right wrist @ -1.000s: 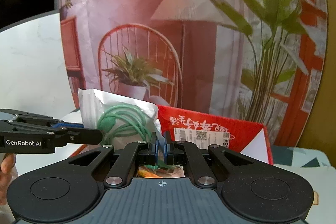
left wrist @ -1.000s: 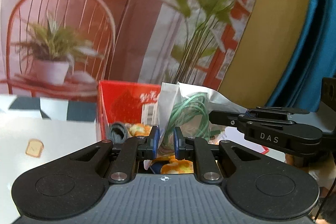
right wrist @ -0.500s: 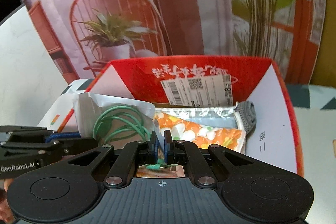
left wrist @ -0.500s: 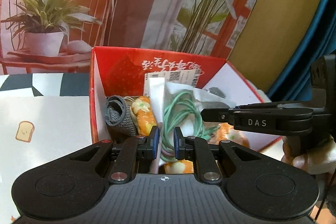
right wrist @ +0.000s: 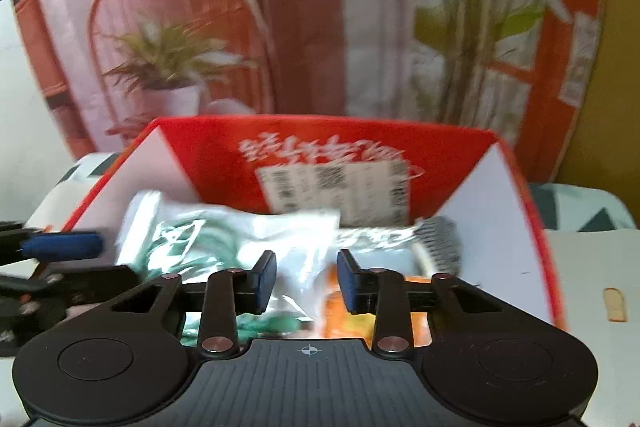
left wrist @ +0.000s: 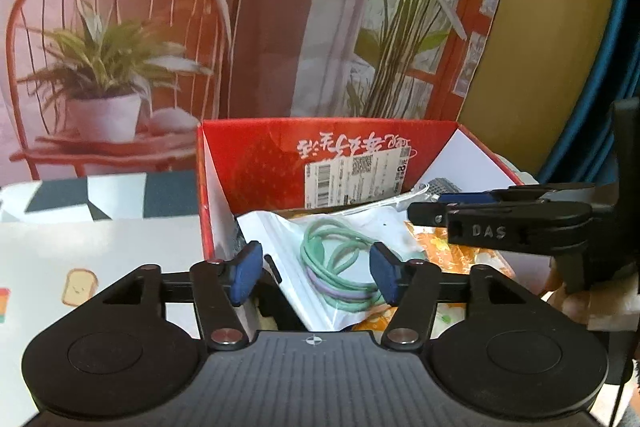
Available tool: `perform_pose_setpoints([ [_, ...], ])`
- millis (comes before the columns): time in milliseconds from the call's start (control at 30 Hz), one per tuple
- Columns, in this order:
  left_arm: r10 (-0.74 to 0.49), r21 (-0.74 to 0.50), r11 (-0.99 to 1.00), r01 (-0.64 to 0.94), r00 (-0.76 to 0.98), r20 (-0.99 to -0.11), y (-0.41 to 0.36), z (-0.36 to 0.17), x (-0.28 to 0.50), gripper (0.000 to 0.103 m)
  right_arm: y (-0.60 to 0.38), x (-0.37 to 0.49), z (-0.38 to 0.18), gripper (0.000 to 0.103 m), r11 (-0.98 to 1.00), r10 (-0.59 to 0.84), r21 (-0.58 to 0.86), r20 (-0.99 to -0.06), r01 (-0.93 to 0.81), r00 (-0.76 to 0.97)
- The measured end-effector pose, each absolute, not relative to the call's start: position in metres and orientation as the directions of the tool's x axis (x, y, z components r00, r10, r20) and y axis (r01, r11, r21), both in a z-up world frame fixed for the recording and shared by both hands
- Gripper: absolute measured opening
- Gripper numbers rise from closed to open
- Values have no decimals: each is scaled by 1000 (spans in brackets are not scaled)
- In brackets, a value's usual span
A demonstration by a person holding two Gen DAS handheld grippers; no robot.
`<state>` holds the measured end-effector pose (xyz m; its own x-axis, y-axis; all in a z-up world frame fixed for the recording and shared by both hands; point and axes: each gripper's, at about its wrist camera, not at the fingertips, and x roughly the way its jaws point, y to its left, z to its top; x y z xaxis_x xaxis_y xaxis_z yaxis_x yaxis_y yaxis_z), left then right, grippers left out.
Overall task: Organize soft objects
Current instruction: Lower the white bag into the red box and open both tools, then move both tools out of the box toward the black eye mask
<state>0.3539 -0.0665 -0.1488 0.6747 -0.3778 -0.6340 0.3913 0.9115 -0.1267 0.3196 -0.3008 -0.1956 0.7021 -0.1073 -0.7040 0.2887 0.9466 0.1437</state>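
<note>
A red box (left wrist: pixel 256 163) stands at the table's (left wrist: pixel 100 247) far edge, before a printed backdrop (left wrist: pixel 160 27) of a chair and plants. Inside lie a grey knit roll (right wrist: pixel 440 239), an orange-patterned pouch (left wrist: pixel 440 247) and, on top, a clear bag (left wrist: pixel 288 239) of green cable (left wrist: pixel 340 267). The left gripper (left wrist: pixel 316 271) hangs over the box's near edge, fingers spread wide, the bag lying between them but untouched. The right gripper (right wrist: pixel 306 277), blurred, is likewise spread above the bag, reaching in level from the other side.
</note>
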Motion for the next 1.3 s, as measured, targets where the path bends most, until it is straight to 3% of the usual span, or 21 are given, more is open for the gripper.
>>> perform_pose_setpoints([
  [33,-373,-113,912,393,683,-628,-67,-147,352,67,-303,317,-195,33,945,-110,149,-694,292,712],
  [233,-352,-59,917,395,729,-587,-66,-134,333,86,-301,297,-188,65,956,-112,140,-639,258,761],
  [367,-350,-54,918,392,742,-572,-63,-127,322,96,-295,284,-184,78,961,-106,137,-618,239,779],
  [400,-348,-53,919,390,743,-572,-62,-125,319,101,-293,280,-183,86,962,-107,134,-613,237,783],
  [533,-329,-54,929,367,749,-576,-56,-122,310,103,-288,260,-178,101,966,-96,143,-571,214,816],
  [1300,-265,-71,958,277,768,-584,-15,-146,220,103,-262,153,-166,103,964,-112,179,-391,195,914],
])
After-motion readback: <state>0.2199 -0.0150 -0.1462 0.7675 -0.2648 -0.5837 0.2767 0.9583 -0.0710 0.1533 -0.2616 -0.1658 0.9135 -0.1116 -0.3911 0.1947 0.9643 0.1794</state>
